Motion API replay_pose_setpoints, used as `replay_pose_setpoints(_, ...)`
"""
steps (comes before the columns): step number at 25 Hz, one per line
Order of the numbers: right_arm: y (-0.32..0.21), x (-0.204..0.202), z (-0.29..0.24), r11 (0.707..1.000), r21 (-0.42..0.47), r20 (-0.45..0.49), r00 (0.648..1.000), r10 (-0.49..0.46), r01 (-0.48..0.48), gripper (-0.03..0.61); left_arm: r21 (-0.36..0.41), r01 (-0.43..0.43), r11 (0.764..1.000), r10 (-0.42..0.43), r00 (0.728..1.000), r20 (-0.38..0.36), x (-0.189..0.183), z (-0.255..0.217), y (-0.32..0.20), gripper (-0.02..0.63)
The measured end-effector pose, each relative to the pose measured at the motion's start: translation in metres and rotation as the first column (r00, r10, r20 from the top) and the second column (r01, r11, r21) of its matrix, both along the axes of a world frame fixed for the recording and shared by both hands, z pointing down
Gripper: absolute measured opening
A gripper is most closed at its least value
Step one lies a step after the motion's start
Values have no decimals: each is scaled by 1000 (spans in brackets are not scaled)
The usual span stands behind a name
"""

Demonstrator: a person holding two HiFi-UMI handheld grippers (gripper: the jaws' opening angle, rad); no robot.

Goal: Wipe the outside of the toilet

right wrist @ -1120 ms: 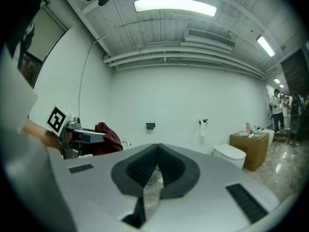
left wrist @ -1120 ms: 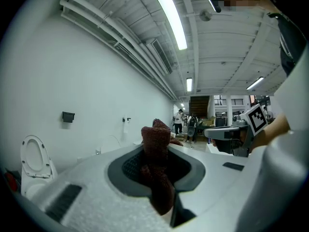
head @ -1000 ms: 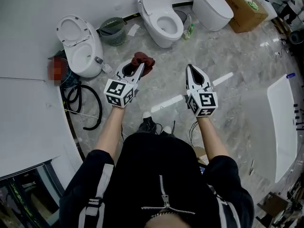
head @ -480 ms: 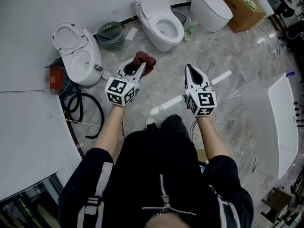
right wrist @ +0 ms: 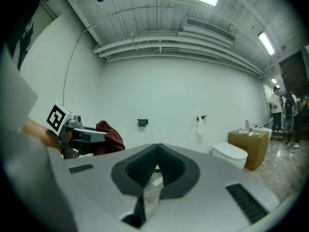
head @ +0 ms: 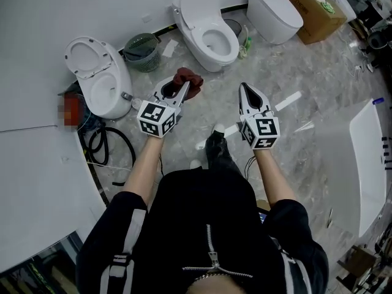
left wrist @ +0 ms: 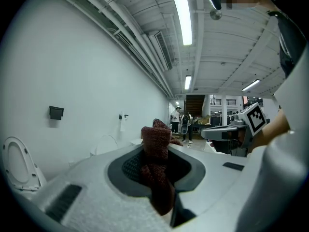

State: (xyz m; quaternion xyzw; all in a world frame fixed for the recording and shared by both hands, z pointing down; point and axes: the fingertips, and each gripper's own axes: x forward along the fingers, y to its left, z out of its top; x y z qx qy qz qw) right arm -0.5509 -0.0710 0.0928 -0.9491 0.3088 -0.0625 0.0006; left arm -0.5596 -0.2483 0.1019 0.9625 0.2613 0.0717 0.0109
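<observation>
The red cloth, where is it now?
Head view, left of centre: the red cloth is clamped in the left gripper, in front of the middle toilet.

floor (head: pixel 306 72): grey marble | on it: three toilets (head: pixel 205 26), green basket (head: pixel 142 51), cardboard box (head: pixel 312 11), black hose (head: pixel 113 143)

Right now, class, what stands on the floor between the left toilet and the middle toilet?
A green basket stands between the left toilet and the middle toilet; the head view shows it.

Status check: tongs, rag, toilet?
Left tongs shut on rag. Right tongs shut, empty. Toilet ahead, not reached. Basket beside it, off the path.
</observation>
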Motion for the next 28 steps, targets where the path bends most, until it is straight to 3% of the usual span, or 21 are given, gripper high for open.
replay_pose_setpoints(14,-9,196,2,993,25,22,993,-112,111,3,13,126,992,-126,992,16,175,-1,-10,71)
replay_pose_setpoints(20,-8,253,17,989,16,57,987,-150,149,3,2,162,987,-162,986,46,222,15,-2,71)
replay_pose_setpoints(28,-16,294,30,985,23,105,979,-175,173,3,8,191,982,-191,977,91,269,34,-12,71)
